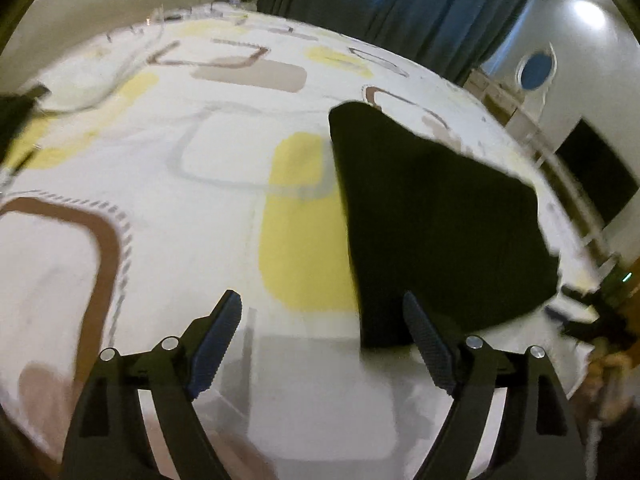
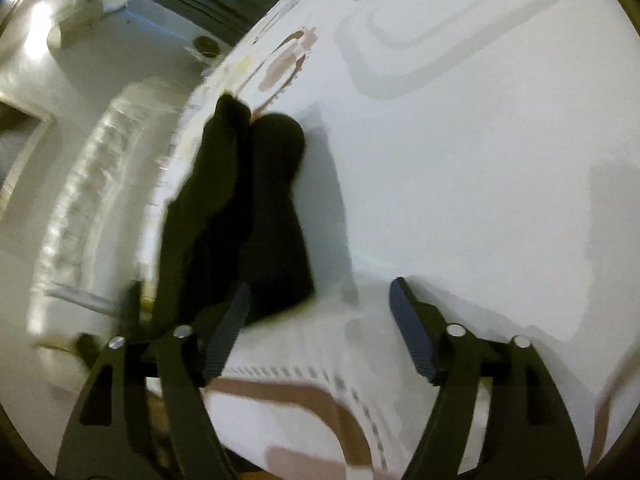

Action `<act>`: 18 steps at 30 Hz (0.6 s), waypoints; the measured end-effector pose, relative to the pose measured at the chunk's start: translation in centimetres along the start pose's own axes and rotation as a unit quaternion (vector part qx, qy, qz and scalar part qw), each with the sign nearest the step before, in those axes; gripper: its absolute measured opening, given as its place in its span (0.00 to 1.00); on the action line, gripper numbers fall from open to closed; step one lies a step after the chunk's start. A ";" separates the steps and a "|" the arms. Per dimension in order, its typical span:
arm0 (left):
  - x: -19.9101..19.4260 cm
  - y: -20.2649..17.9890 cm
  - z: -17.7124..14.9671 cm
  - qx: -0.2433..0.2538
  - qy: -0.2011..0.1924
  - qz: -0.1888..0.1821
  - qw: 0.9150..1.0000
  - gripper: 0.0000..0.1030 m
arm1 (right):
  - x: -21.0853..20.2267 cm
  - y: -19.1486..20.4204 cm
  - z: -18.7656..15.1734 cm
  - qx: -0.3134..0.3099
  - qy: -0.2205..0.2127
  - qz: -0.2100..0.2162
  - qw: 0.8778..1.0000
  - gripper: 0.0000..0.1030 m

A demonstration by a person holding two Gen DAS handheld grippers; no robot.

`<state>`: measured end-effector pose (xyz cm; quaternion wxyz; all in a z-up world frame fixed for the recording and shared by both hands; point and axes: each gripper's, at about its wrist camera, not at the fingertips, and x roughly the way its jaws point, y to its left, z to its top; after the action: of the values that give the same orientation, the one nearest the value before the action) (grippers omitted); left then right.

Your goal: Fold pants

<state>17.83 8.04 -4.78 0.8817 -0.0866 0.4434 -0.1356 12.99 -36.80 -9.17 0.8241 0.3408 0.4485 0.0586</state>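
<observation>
The black pants (image 1: 436, 220) lie flat on a white bed sheet (image 1: 172, 216) with yellow and brown rounded shapes. In the left wrist view they lie ahead and to the right, their near edge by the right finger. My left gripper (image 1: 320, 316) is open and empty above the sheet. In the right wrist view the pants (image 2: 240, 216) lie ahead and to the left near the bed's edge, as a long dark folded strip. My right gripper (image 2: 320, 300) is open and empty, its left finger (image 2: 228, 332) over the near end of the pants.
Dark blue curtains (image 1: 400, 4) hang beyond the far end of the bed. A white wall with a round blue object (image 1: 536, 70) is at the right. The bed's side edge and the floor (image 2: 80, 184) lie left in the right wrist view.
</observation>
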 end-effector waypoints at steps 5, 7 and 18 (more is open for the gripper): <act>-2.8 -3.1 -4.5 0.039 -0.010 0.035 0.999 0.81 | -1.6 4.5 -6.0 -0.082 -0.029 -0.110 0.990 0.74; -3.7 -4.6 -5.5 0.046 -0.016 0.037 0.998 0.81 | -2.1 5.6 -7.8 -0.114 -0.039 -0.135 0.983 0.74; -6.7 -9.5 -8.7 0.064 -0.044 0.041 0.996 0.81 | -3.8 10.3 -12.9 -0.197 -0.057 -0.165 0.965 0.81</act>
<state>5.48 0.84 -2.24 0.9090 -0.0176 0.3978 -0.1233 2.85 -23.95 -4.90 0.8978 0.0956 0.4299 -0.0101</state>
